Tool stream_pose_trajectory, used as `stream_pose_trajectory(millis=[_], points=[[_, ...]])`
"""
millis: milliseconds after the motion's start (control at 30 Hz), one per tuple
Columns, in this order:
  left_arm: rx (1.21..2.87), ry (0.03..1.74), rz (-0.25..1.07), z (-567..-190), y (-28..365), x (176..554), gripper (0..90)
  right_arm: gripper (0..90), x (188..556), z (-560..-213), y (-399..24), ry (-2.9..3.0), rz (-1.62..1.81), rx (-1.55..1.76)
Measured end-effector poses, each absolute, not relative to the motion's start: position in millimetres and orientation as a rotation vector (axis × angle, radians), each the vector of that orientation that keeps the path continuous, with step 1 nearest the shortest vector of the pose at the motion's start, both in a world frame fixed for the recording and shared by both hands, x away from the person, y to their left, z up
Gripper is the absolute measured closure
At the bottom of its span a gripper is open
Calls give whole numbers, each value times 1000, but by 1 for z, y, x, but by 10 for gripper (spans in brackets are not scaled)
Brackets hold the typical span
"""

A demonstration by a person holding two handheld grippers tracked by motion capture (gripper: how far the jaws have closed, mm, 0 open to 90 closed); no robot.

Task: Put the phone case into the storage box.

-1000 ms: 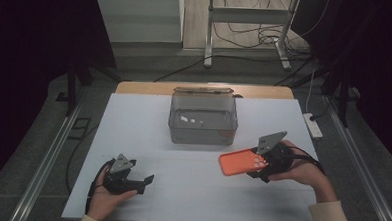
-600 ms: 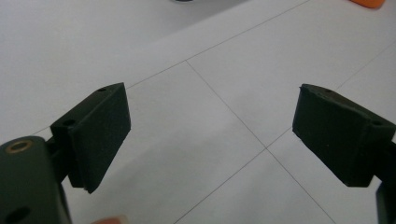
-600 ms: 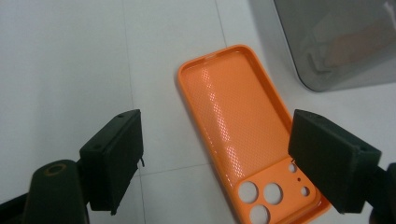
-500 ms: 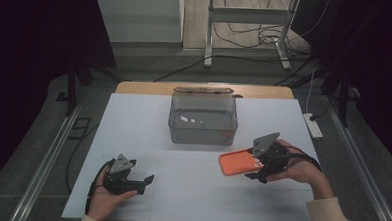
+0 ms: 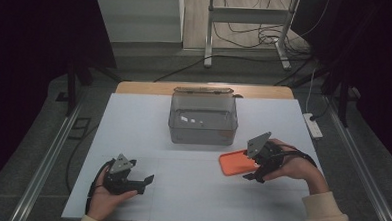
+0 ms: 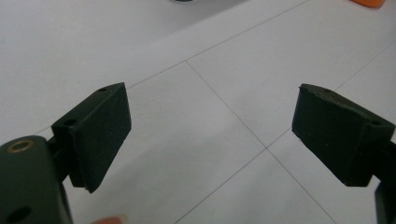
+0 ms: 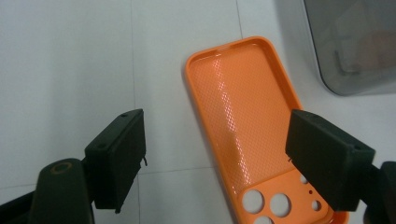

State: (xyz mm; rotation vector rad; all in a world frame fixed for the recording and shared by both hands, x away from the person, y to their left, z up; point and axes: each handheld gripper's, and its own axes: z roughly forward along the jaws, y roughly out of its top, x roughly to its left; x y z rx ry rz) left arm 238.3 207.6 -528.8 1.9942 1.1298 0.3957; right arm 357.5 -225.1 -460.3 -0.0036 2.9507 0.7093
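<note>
Looking at the right gripper (image 7: pixel 215 158), jaws wide open over the orange phone case (image 7: pixel 247 126) lying flat on the bench (image 7: pixel 65 56) between them; thin rim could easily slip. Left gripper (image 6: pixel 210 135) is open, empty

No readable text in my views, no label, brand, number or sign on anything I see
</note>
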Motion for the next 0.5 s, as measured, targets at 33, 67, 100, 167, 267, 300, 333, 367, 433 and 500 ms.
stream_pose_trajectory(millis=[33,67,100,167,267,300,333,367,433,500], points=[[1994,1129,396,-529,208,238,118,203,358,-460,-225,2952,705,-8],[1995,1129,395,-529,207,238,119,203,358,-461,-225,2956,706,-10],[1996,1128,395,-529,207,238,118,204,358,-461,-224,2952,697,-23],[1997,1128,394,-529,207,239,119,203,358,-462,-224,2954,687,-46],[1997,1129,393,-529,207,239,119,206,359,-464,-223,2965,678,-69],[1998,1128,394,-529,207,239,119,210,359,-464,-223,2963,672,-77],[1997,1128,395,-529,207,239,119,214,359,-465,-222,2967,665,-81],[1997,1128,395,-529,207,239,119,223,359,-467,-222,2975,652,-79],[1997,1128,395,-529,208,238,119,230,361,-469,-221,2984,645,-90],[1997,1129,396,-529,208,238,119,235,362,-470,-220,2994,639,-84]])
